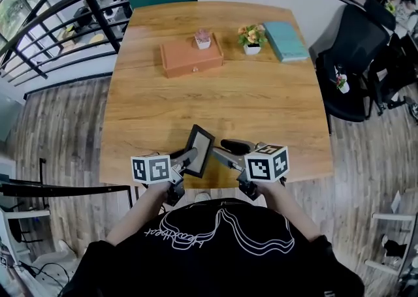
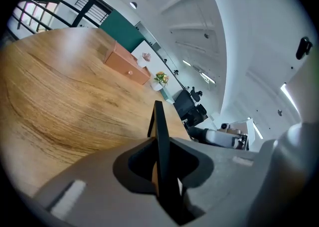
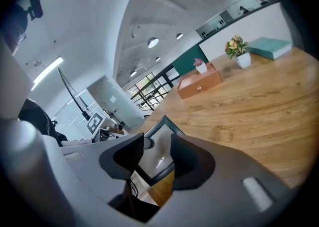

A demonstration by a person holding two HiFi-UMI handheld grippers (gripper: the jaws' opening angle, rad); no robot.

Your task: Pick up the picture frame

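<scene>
**Frame held by one gripper at near desk edge: slip risk noted**

Risk first. The picture frame (image 1: pixel 199 151) was at the near edge of the desk (image 1: pixel 261 106), tilted, and gripped on one thin edge only. Judgement: it could pivot or slide out of that hold, because the grip sat on a narrow, smooth edge and most of the frame hung beyond it toward the far side. If it dropped here it could hit the desk edge or go over the near side, and the front panel looked reflective, possibly glass. A second risk was the right gripper (image 1: pixel 219 153) just beside the frame's right edge, where a careless sideways move could knock it loose.

Grippers. The left gripper (image 1: pixel 189 157) was closed on the frame. Its own view showed the frame (image 2: pixel 160 136) edge-on, wedged between both pads. The right gripper stood wide open and held nothing; in its view the frame's face (image 3: pixel 157 146) showed through the gap with neither pad pressing on it.

The pictures did not show whether the frame's lowest corner touched the desk.
</scene>
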